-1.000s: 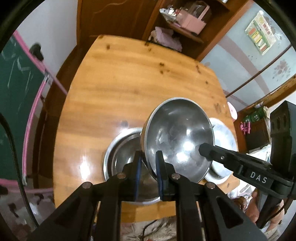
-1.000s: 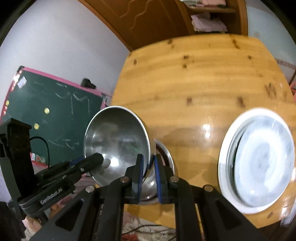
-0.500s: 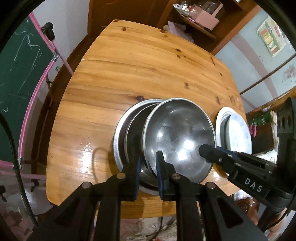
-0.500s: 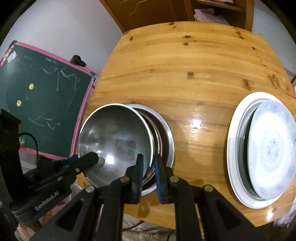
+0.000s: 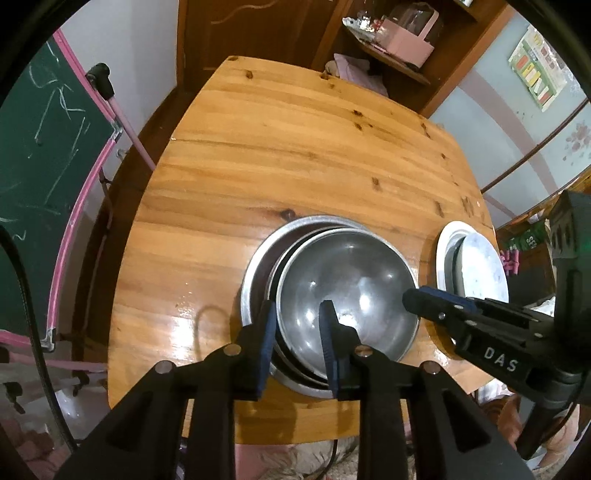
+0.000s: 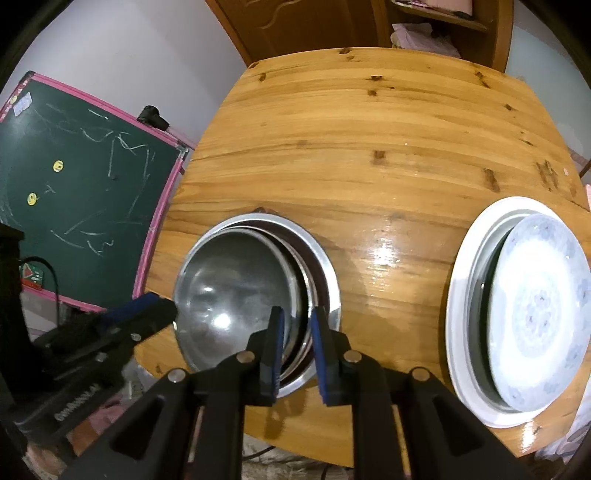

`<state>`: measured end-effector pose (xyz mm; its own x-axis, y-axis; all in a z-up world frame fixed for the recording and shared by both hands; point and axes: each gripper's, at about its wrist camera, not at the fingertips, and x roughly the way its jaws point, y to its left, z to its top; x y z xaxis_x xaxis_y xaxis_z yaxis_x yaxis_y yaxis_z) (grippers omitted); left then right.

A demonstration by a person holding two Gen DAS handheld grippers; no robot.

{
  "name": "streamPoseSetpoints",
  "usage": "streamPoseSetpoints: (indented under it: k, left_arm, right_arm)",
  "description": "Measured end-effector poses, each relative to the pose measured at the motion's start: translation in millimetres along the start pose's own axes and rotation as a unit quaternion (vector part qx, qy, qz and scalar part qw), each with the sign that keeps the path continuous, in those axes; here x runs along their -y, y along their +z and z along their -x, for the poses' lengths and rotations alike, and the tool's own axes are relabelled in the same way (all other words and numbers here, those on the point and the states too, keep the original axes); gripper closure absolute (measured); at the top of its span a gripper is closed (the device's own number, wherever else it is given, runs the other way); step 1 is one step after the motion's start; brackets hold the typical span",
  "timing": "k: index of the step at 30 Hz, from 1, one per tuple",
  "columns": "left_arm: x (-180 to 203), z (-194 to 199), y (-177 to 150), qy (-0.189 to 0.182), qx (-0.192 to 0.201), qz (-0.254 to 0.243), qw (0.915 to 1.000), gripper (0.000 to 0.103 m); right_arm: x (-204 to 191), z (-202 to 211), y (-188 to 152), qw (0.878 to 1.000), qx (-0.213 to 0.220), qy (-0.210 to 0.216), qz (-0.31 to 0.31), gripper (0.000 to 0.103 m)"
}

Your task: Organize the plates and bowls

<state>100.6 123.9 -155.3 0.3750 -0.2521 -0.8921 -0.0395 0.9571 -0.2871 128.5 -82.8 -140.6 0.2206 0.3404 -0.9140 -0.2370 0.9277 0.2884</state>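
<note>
Left gripper [image 5: 298, 343] points steeply down over the near edge of the table [image 5: 295, 147]. Its jaws have just been opening, and I now see clear daylight between the blue pads [image 5: 269, 343]. The rim of the top steel bowl [image 5: 347, 288] runs through that gap: one pad stands outside the rim and the other inside the bowl, and neither clamps it. So I read it as released.

The right gripper [image 6: 297, 343] is in the same state on the opposite side of the bowl. Its jaws have also just been easing apart, and the rim stands between the pads without being pinched.

The top steel bowl now sits nested in the larger steel bowl [image 5: 255, 280]. It lies off centre, toward my left hand's side of the stack. A darker rim shows between the two bowls, and I cannot tell what it belongs to. The stack rests near the front edge of the table.

Further to the right, well apart from the bowls, a wide white plate [image 6: 458, 295] holds a pale patterned plate [image 6: 539, 314], which leans tilted inside it.

Beyond the bowls the table top is bare wood with dark knots. Off its left side stands a green chalkboard [image 6: 74, 184] with a pink frame. Past the far edge are a dark wooden door [image 5: 240, 33] and a shelf with a pink box [image 5: 406, 37].
</note>
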Motion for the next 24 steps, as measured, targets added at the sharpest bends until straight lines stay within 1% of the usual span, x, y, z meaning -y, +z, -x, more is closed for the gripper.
streamPoseSetpoints:
  k: [7,11,15,16,18,19,20,24]
  left_arm:
    - [-5,5,5,-0.002,0.008,0.01,0.9999,0.079]
    - [-7,8,7,-0.002,0.014,0.016,0.9998,0.071]
    - [-8,14,8,-0.001,0.023,0.014,0.9996,0.069]
    - [-8,16,9,-0.001,0.027,0.012,0.9996,0.067]
    - [-6,20,9,0.002,0.034,0.008,0.9994,0.055]
    - [-5,23,9,0.003,0.039,0.007,0.9992,0.052]
    - [-4,25,9,0.003,0.043,0.006,0.999,0.05]
    - [2,37,11,0.001,0.052,-0.003,0.9986,0.048]
  right_arm:
    - [4,3,-1,1.0,0.003,0.009,-0.004,0.087]
    - [4,11,1,1.0,0.015,0.016,0.0,0.087]
    - [7,21,2,0.999,0.029,0.032,-0.004,0.087]
    - [7,25,3,0.999,0.034,0.04,-0.004,0.086]
    - [6,34,4,0.997,0.043,0.056,0.0,0.075]
    - [7,39,3,0.997,0.051,0.062,0.001,0.069]
    - [6,43,2,0.996,0.058,0.065,0.001,0.065]
    - [1,63,3,0.994,0.08,0.078,0.008,0.063]
